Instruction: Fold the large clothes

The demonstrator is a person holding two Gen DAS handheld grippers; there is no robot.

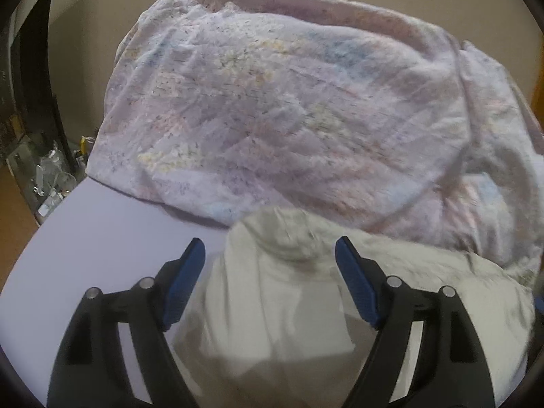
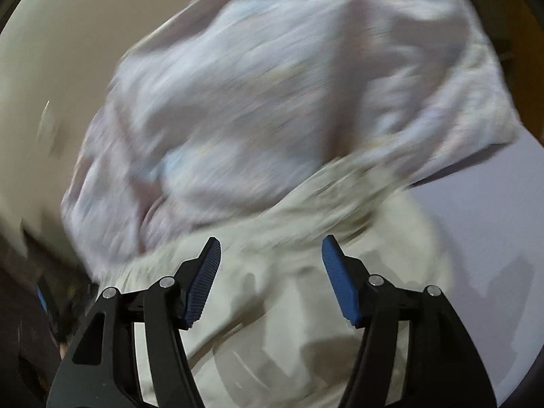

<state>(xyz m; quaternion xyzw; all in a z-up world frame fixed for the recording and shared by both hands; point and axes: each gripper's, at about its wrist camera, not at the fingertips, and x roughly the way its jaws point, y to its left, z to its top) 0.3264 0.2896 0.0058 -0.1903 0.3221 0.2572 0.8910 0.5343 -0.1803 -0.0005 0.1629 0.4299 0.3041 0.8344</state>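
Two garments lie on my lavender table point(image 1: 102, 224): a large pastel-print cloth point(image 1: 272, 102) farther back, a cream garment point(image 1: 272, 306) overlapping its near edge. My left gripper point(image 1: 270, 258) and right gripper point(image 2: 272, 255) hang over the cream one, jaws open, empty.

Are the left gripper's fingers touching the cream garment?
Cannot tell. The left wrist view shows the left gripper open above the cream garment, fingers blurred against it.

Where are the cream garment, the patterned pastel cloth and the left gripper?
cream garment point(image 1: 272, 306), left wrist view, on its flat front.
patterned pastel cloth point(image 1: 272, 102), left wrist view, on its middle.
left gripper point(image 1: 270, 282), left wrist view, midway between its fingertips.
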